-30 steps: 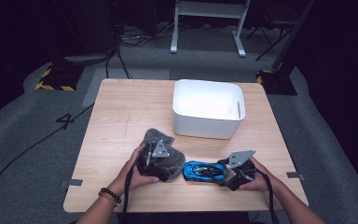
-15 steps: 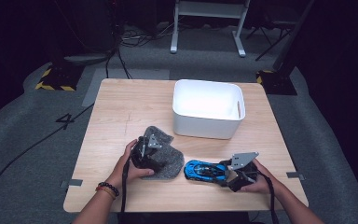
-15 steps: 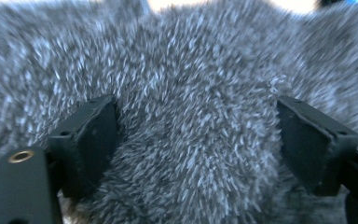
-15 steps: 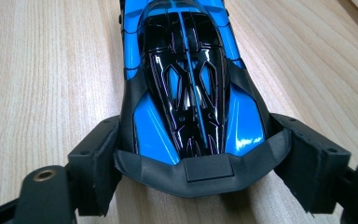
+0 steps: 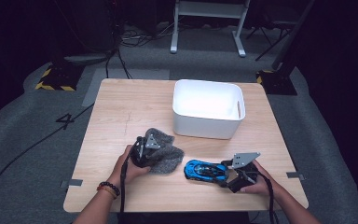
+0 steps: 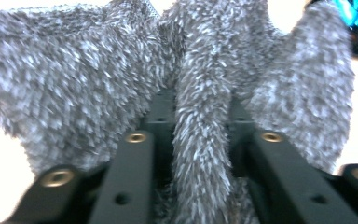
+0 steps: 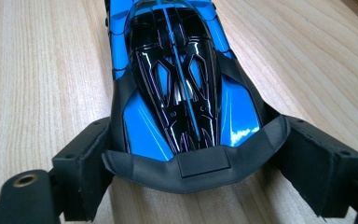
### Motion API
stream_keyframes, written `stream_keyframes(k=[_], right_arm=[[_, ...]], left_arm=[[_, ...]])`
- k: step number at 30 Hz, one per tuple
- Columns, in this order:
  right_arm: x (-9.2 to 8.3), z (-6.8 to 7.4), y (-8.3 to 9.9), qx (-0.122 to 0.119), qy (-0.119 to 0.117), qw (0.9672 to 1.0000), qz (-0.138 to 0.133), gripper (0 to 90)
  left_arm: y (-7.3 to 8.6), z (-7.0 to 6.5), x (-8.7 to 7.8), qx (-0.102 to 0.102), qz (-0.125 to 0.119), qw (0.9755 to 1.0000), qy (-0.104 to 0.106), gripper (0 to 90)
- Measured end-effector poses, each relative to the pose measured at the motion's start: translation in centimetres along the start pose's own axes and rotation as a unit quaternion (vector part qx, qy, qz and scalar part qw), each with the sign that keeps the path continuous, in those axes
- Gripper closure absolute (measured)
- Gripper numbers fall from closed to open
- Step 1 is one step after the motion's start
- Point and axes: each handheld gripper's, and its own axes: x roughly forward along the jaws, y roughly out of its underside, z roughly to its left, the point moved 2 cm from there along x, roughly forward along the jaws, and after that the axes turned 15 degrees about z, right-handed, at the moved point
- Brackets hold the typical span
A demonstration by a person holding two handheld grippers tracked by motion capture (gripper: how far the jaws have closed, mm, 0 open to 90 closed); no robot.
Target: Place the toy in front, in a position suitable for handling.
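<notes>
A grey fuzzy cloth [image 5: 167, 150] lies crumpled near the table's front, left of centre. My left gripper [image 5: 150, 153] sits at its left edge. In the left gripper view a fold of the cloth [image 6: 200, 93] is pinched between the jaws of the left gripper [image 6: 200, 112], which have just been closing. A blue and black toy car [image 5: 206, 171] stands on the wood to the right of the cloth. My right gripper [image 5: 224, 174] is at its tail. Its jaws have just been opening, and the car's [image 7: 177, 84] rear wing lies between the pads of the right gripper [image 7: 200, 161].
A white plastic bin [image 5: 207, 127] stands behind the car on the wooden table [image 5: 121, 107], right of centre. Dark carpet, cables and a metal stand's legs lie beyond the table. A hand holds each gripper at the table's front edge.
The left hand has slid left to the cloth's left edge, and its gripper has closed on a fold. The right hand and the car have stayed put.
</notes>
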Motion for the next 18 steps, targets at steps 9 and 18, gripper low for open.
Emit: stream_keyframes(k=[9, 18], right_arm=[[0.0, 0.5, 0.1, -0.003, 0.010, 0.9999, -0.008, 22.9], [0.0, 0.3, 0.2, -0.008, 0.007, 0.9999, -0.009, 23.7]], left_arm=[[0.2, -0.7, -0.5, 0.014, -0.015, 0.9997, 0.010, 81.5], [-0.3, -1.9, -2.2, 0.027, -0.060, 0.9976, 0.024, 81.6]])
